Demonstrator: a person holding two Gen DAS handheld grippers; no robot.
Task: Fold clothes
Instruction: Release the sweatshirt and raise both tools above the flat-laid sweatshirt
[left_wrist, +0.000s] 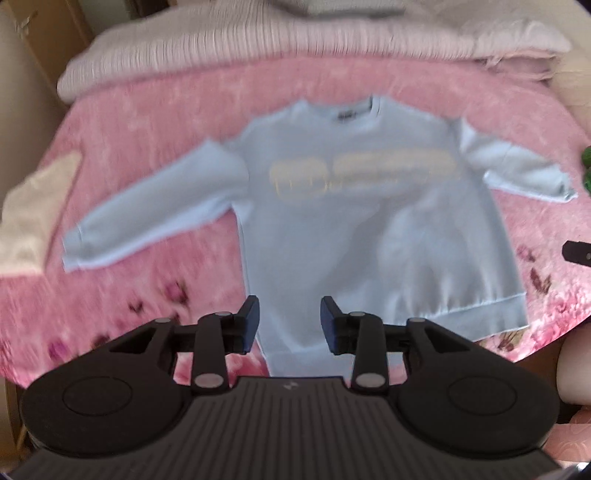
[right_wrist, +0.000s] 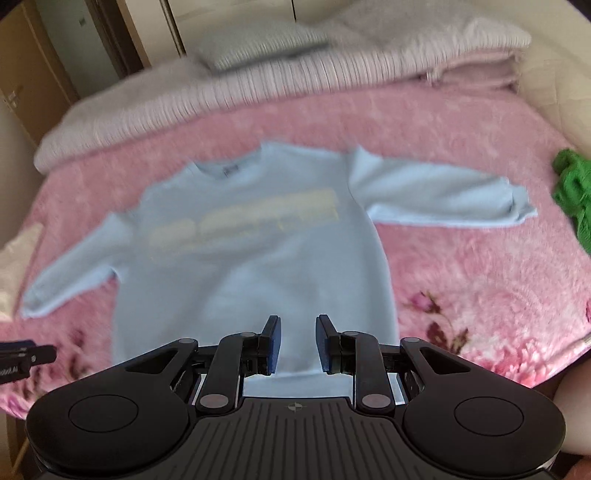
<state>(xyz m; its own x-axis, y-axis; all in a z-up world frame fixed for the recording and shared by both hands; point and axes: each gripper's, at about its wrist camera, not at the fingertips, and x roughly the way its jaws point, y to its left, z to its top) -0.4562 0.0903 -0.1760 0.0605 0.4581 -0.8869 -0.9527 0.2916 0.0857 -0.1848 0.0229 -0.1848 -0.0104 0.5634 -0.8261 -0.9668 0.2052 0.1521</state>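
A light blue sweatshirt (left_wrist: 343, 236) with pale yellow lettering lies flat, front up, on a pink floral bedspread (left_wrist: 155, 122), both sleeves spread outward. It also shows in the right wrist view (right_wrist: 258, 243). My left gripper (left_wrist: 290, 314) is open and empty, hovering over the sweatshirt's hem near its left corner. My right gripper (right_wrist: 297, 332) is open and empty, hovering over the middle of the hem. The right gripper's tip shows at the right edge of the left wrist view (left_wrist: 578, 253); the left gripper's tip shows at the left edge of the right wrist view (right_wrist: 26, 356). Both views are motion-blurred.
A green garment (right_wrist: 572, 195) lies on the bedspread (right_wrist: 461, 122) right of the right sleeve. A cream cloth (left_wrist: 33, 214) lies left of the left sleeve. Folded white and pale pink bedding (right_wrist: 295, 74) and a grey pillow (right_wrist: 258, 48) lie at the head of the bed.
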